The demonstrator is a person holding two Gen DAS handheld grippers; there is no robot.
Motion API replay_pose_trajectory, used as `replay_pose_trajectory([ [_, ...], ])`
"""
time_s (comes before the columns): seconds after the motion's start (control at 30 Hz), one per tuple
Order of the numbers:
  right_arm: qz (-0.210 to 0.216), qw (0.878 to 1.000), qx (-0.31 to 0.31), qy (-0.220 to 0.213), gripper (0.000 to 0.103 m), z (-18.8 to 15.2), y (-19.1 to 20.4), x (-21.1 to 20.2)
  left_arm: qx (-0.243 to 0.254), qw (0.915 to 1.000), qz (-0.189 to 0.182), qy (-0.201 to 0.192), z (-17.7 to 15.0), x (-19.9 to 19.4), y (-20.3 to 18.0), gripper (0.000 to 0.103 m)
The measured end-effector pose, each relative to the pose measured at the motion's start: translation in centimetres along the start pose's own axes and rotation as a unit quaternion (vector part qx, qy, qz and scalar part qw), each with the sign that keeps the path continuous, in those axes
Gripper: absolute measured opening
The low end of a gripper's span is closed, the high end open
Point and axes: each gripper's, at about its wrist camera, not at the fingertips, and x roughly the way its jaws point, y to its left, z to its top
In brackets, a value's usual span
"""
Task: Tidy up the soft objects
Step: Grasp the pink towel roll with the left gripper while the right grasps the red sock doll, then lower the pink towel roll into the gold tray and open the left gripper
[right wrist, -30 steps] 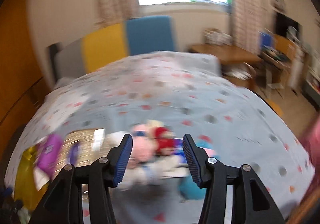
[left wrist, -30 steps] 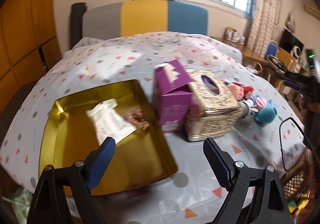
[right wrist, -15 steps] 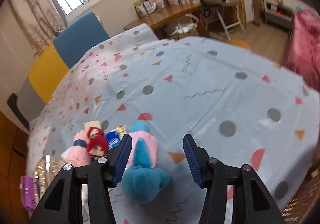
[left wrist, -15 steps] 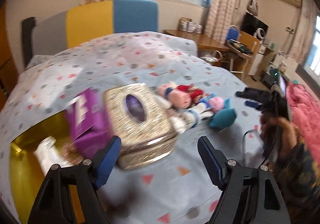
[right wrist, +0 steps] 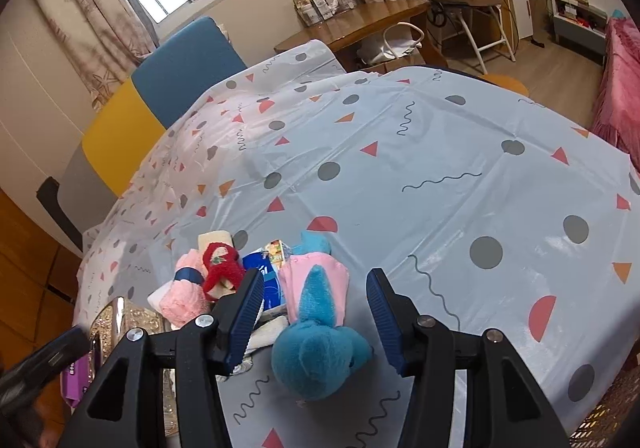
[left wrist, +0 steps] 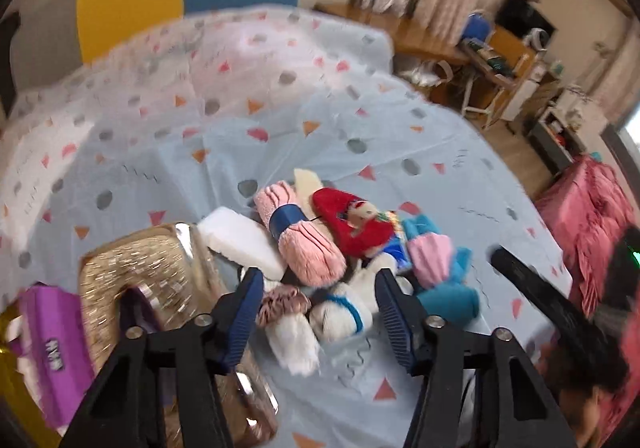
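Nothing looks sorted yet: the soft pile (left wrist: 320, 248) sits heaped right of the gold box (left wrist: 152, 288), my left claw (left wrist: 318, 312) closing on nothing, my right claw (right wrist: 312, 312) half-wide round the blue plush (right wrist: 316, 356), pads clear of it.

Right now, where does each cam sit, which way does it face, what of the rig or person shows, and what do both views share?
Left wrist: sits on the left gripper, angled down at the soft pile beside the gold tissue box; its closing jaws frame the white rolled cloth, not pressing it; the right gripper shows at right.
Right wrist: sits on the right gripper, angled down over the blue plush toy, jaws apart around it.
Shared: plush, pink towel roll, red sock, patterned tablecloth.
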Motion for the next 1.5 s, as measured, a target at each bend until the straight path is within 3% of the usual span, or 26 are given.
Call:
replay_pose_trajectory([
  [0.33,0.031,0.999,0.000,0.022,0.055,0.0,0.3,0.6,-0.012,0.9950,0.053,0.084,3.3,9.3,-0.2,0.054],
  [0.37,0.034,0.999,0.000,0.023,0.055,-0.1,0.3,0.6,-0.016,0.9939,0.054,0.095,3.1,10.2,-0.1,0.047],
  [0.4,0.035,0.999,0.000,0.024,0.055,-0.1,0.4,0.6,-0.016,0.9934,0.055,0.099,3.1,10.6,0.0,0.032],
  [0.43,0.036,0.999,0.001,0.025,0.055,-0.1,0.3,0.7,-0.015,0.9941,0.053,0.093,2.9,10.6,0.1,0.031],
  [0.73,0.041,0.998,-0.001,0.037,0.055,-0.3,0.5,1.0,-0.014,0.9991,0.013,0.037,1.9,5.9,0.6,0.029],
  [1.1,0.053,0.990,-0.087,0.094,0.055,-0.1,5.4,3.6,-0.009,1.0000,0.000,-0.004,3.3,1.4,1.4,0.029],
  [1.33,0.024,0.984,-0.130,0.120,0.055,1.2,9.1,8.6,-0.026,0.9991,0.005,-0.033,4.6,-1.1,3.0,0.029],
  [1.5,0.010,0.981,-0.149,0.127,0.055,0.8,10.6,11.9,-0.058,0.9960,0.020,-0.066,4.7,-4.3,6.3,0.029],
])
